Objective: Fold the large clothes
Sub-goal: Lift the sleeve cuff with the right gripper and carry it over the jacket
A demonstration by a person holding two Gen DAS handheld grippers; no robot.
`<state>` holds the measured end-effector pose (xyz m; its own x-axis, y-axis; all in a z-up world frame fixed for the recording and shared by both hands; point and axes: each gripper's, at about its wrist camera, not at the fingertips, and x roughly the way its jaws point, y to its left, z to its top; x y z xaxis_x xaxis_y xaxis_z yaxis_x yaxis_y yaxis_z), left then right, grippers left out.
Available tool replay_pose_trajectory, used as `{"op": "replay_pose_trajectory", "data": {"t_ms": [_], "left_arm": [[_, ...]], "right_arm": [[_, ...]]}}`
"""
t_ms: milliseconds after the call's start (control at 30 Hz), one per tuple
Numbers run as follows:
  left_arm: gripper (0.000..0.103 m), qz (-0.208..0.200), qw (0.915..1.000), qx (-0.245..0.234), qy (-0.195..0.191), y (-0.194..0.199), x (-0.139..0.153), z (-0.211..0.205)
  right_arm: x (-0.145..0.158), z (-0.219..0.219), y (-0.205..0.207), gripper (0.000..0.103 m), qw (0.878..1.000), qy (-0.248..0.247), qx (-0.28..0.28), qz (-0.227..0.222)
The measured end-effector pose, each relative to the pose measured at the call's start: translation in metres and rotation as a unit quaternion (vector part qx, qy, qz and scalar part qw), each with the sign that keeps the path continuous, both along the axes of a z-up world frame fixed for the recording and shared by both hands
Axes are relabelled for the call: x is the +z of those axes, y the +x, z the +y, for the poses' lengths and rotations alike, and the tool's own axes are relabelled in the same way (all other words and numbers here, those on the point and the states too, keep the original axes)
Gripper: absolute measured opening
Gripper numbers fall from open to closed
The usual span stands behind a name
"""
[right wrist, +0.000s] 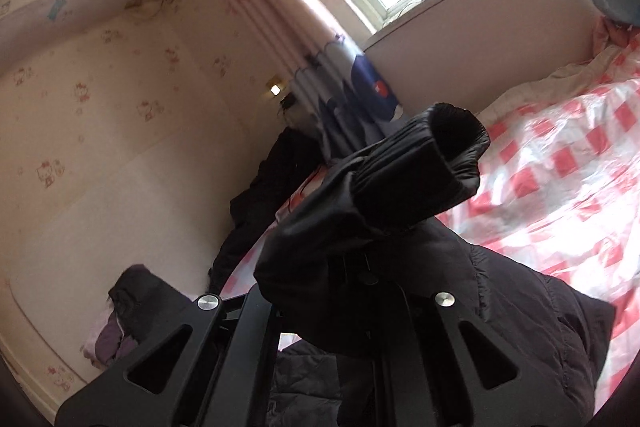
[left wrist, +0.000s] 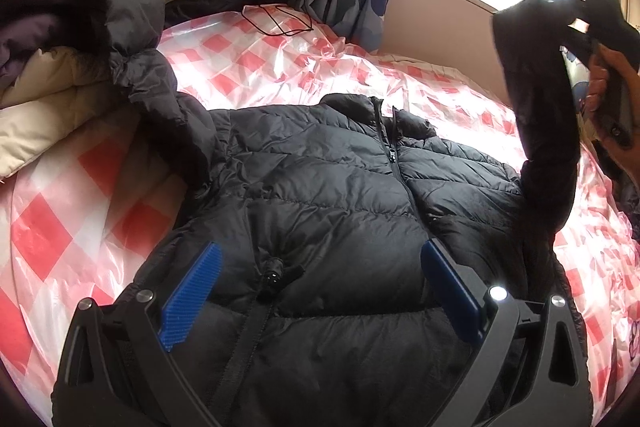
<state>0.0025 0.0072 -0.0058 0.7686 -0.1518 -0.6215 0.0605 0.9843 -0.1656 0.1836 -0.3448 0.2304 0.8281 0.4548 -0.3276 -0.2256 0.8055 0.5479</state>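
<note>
Two claws share this step, and they have different work. Nearest, the left claw hangs with its blue pads spread wide and nothing between them, just above the lower front of the black puffer jacket, which lies front-up and zipped on the bed with its checked plastic cover. A drawcord toggle sits between the open pads. To do the fold well, I would judge this claw best used as an anchor: pressing lightly on the body near the hem so the slippery shell does not slide on the plastic.

Beyond and to that claw's right, the right claw is clamped on the cuff of the right sleeve, which rises from the shoulder well clear of the bed. Its own camera shows the ribbed cuff bunched over the closed fingers, the opening facing away. The sleeve should probably be carried across the chest and laid flat over the zip, kept taut enough to avoid a twist and released only once it rests on the body.

Farther left of the open claw, the other sleeve trails up over a heap of bedding and will likely need the same treatment. Past the collar, a cable lies on the cover, well apart from the jacket.
</note>
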Motion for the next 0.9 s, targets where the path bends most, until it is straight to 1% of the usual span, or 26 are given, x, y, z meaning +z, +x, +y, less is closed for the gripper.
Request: {"op": "replay_pose_trajectory", "data": {"t_ms": [133,633,700,900], "left_arm": [[0.096,0.004,1.0000,0.002,-0.002,0.001,0.000,0.001],[0.096,0.013,0.9999,0.002,0.000,0.001,-0.002,-0.002],[0.096,0.013,0.9999,0.002,-0.001,0.001,-0.002,-0.002],[0.096,0.024,0.9997,0.006,-0.008,0.002,-0.005,-0.001]], "right_arm": [[-0.018,0.029,0.010,0.005,1.000,-0.006,0.018,0.013],[-0.094,0.089,0.031,0.005,0.997,0.018,0.044,0.058],[-0.107,0.099,0.035,0.007,0.996,0.020,0.049,0.066],[-0.145,0.137,0.042,0.007,0.994,0.002,0.069,0.090]]}}
